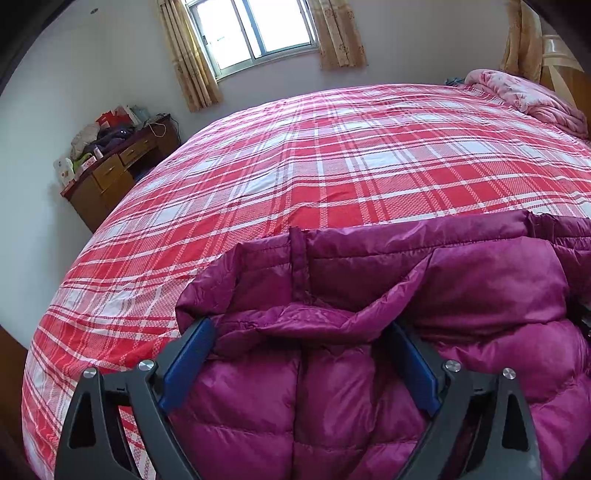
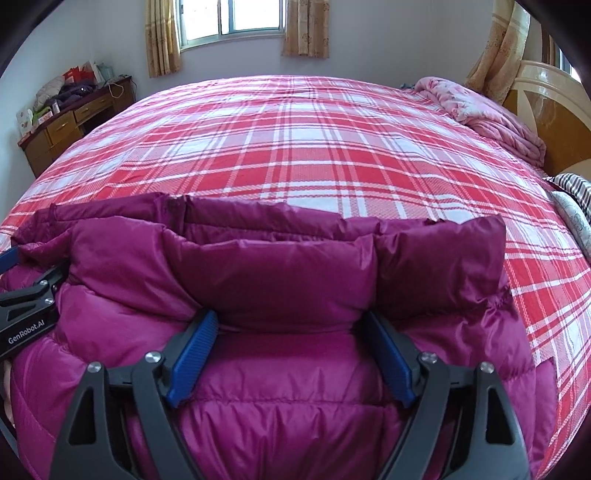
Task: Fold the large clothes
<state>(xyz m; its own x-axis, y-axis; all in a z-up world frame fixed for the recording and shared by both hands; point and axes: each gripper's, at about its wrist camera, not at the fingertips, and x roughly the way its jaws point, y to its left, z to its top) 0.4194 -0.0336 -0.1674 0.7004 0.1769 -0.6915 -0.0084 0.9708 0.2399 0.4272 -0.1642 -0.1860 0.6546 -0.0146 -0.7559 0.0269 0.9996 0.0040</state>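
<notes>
1. We see a magenta puffer jacket (image 1: 369,369) lying on the near edge of a bed, its quilted body toward us and a thick fold of it doubled back across the top.
2. Our left gripper (image 1: 301,334) stands with its blue pads spread wide, one on each side of a rumpled ridge of the jacket; the jaws are released, and we cannot tell whether the pads brush the fabric.
3. Our right gripper (image 2: 291,325) is likewise released, its pads apart at either end of the puffy folded band, with the jacket's cloth between them but not pinched.
4. In the right wrist view the left gripper's black body shows at the left edge, resting close against the jacket's side.
5. Under the jacket stretches a red-and-white plaid bedspread (image 2: 295,147), covering the whole bed.
6. A crumpled pink quilt (image 2: 487,114) lies at the far right corner, near the headboard (image 2: 546,107).
7. A wooden desk (image 1: 110,177) piled with clutter stands against the left wall, well apart from the jacket.
8. A curtained window (image 1: 251,33) lights the far wall.
</notes>
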